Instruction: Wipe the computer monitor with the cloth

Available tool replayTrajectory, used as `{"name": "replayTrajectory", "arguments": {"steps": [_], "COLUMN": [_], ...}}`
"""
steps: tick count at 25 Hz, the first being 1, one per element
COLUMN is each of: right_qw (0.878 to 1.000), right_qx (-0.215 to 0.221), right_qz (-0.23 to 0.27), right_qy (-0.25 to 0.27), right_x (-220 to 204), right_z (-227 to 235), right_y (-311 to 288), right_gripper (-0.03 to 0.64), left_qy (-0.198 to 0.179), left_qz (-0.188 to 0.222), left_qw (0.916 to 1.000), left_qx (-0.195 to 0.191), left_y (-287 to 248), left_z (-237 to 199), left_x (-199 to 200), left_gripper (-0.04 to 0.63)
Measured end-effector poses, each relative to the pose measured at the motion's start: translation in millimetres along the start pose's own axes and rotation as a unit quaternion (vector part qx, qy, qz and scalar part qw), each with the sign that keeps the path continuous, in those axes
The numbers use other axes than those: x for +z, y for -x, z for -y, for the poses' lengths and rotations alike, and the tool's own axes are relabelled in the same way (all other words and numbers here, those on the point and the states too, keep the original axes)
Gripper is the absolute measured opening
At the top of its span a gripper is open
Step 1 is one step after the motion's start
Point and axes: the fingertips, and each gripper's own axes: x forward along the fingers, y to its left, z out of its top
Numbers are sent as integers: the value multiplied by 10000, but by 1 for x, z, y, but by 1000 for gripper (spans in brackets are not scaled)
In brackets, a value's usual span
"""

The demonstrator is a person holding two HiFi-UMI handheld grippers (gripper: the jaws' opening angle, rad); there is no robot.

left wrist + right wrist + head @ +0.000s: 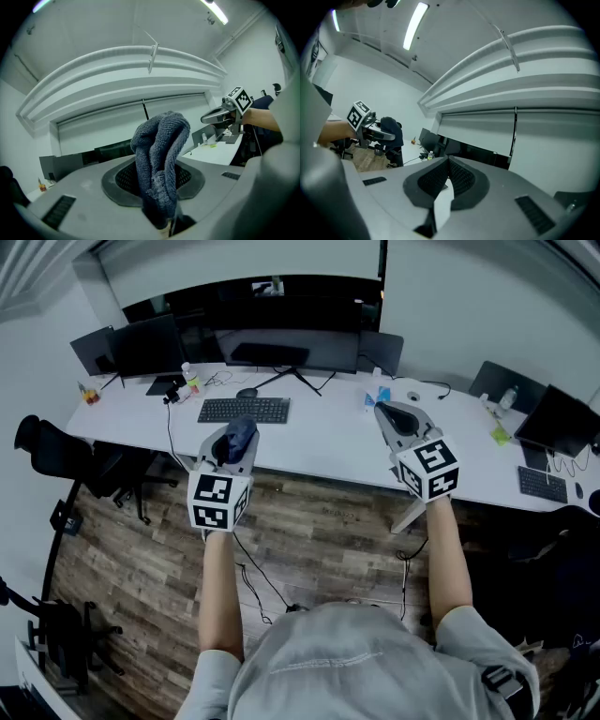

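A wide dark computer monitor [272, 334] stands at the back of the long white desk [328, 451]. My left gripper [234, 442] hovers over the desk's front edge, near the keyboard [244, 410]. It is shut on a bunched dark blue cloth [242, 430]. In the left gripper view the cloth [159, 150] sticks up out of the jaws and hides their tips. My right gripper [380, 409] is over the desk further right, shut with nothing in it. Its jaws meet at the tips in the right gripper view [448, 161], where the left gripper [370, 131] shows with the cloth.
Smaller monitors [141, 345] stand at the desk's left end, and a laptop [558, 423] with a second keyboard [542, 484] at the right. A mouse [247, 392], bottles [190, 379] and cables lie on the desk. Black chairs [56, 451] stand on the wooden floor at left.
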Motion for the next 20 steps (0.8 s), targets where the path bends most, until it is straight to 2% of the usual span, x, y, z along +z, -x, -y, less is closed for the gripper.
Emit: {"name": "replayTrajectory", "arguments": {"steps": [6,8,12,20], "right_qw": [9998,9999,9994,9994], "right_qx": [-179,-106,43,-19], "right_qz": [-6,-108,-3,-151], "right_qy": [127,-12,-352,-301], "right_x": [4,-1,4,6], "right_z": [-10,-18,-36,-65], "right_y": [-9,-11,-9,-8], "right_gripper": [2,0,0,0], "left_qy": [57,118,146,384], "left_qz": [65,89,157,185], "left_qw": [10000,9999,9996,9985], "left_qx": [-31,-48,-182,-356], "left_y": [6,10,17,27], "left_z": [-12,-16,-22,-33], "left_x": [-3,-6,-12,-34], "left_gripper": [114,114,114,114]}}
